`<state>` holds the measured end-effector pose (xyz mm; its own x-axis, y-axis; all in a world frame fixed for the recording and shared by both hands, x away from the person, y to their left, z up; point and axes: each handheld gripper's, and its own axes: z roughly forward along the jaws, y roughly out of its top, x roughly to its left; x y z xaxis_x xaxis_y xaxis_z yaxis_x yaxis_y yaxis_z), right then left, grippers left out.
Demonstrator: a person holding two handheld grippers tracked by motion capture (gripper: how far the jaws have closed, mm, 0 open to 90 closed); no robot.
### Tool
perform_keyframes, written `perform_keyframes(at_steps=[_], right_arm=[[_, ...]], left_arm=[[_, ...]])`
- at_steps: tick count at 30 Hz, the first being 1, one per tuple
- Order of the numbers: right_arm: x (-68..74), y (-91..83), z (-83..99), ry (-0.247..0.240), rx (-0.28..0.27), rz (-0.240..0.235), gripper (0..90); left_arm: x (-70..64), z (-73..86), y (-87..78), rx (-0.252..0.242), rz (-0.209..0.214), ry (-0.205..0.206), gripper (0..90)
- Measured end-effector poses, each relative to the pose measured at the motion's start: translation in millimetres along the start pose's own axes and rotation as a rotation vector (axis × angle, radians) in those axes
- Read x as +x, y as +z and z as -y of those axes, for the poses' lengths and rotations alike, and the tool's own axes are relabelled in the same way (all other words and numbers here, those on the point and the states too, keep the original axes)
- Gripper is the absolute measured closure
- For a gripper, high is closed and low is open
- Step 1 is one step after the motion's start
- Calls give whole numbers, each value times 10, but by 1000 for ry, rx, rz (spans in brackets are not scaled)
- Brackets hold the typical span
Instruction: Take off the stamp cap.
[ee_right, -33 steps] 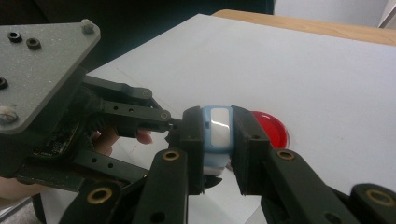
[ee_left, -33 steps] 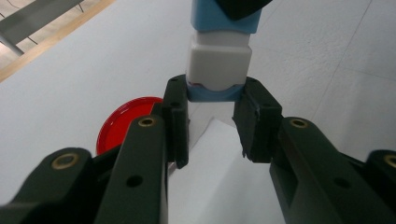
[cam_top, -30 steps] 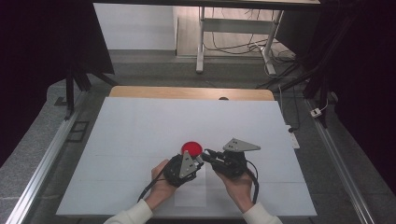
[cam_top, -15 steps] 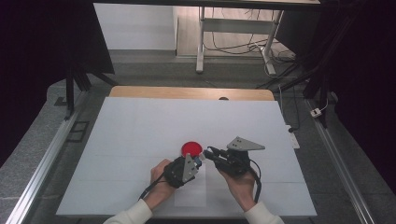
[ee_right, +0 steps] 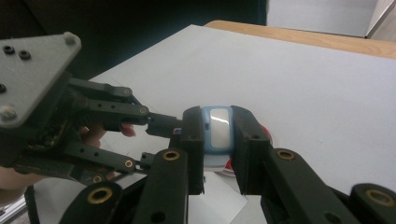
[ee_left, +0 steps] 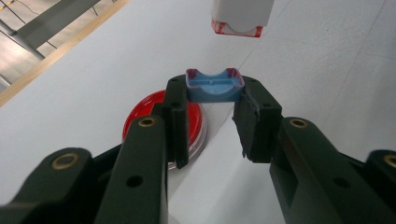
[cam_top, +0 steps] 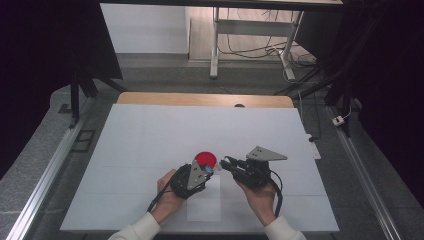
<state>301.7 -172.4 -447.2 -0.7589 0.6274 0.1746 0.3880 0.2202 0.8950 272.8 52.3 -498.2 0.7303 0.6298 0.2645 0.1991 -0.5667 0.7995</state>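
Currently both grippers meet over the near middle of the white table [cam_top: 150, 135], just in front of a red round lid-like disc [cam_top: 204, 159]. Left gripper [ee_left: 212, 100]: jaws closed on a small light-blue plastic piece with a scooped top edge [ee_left: 214, 85], held at the tips. Right gripper [ee_right: 218, 135]: jaws clamped on a light-blue rounded-rectangular piece with a pale window [ee_right: 217, 128], long axis upright between them. Blue pieces sit tip to tip, nearly touching. Judgement: next move is mating or parting them along the line between the grippers.
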Motion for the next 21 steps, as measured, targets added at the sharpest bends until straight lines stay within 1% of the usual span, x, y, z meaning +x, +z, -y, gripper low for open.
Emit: perform_keyframes(at_steps=[5, 7, 9, 13, 17, 21], right_arm=[[-2, 6, 5, -4, 2, -2, 751], [-8, -4, 0, -8, 3, -3, 751], [-14, -14, -5, -7, 0, -3, 750], [-30, -28, -9, -7, -2, -1, 750], [-41, -44, -15, -9, -4, 2, 750], [-60, -60, -21, -10, -5, 4, 750]], left_arm=[[55, 54, -74, 5, 4, -12, 663], [85, 92, -119, 0, 4, -28, 662], [121, 131, -166, -4, 16, -40, 663], [177, 192, -251, 1, 17, -44, 662], [238, 240, -315, -5, 23, -71, 662], [263, 279, -381, -7, 18, -73, 662]])
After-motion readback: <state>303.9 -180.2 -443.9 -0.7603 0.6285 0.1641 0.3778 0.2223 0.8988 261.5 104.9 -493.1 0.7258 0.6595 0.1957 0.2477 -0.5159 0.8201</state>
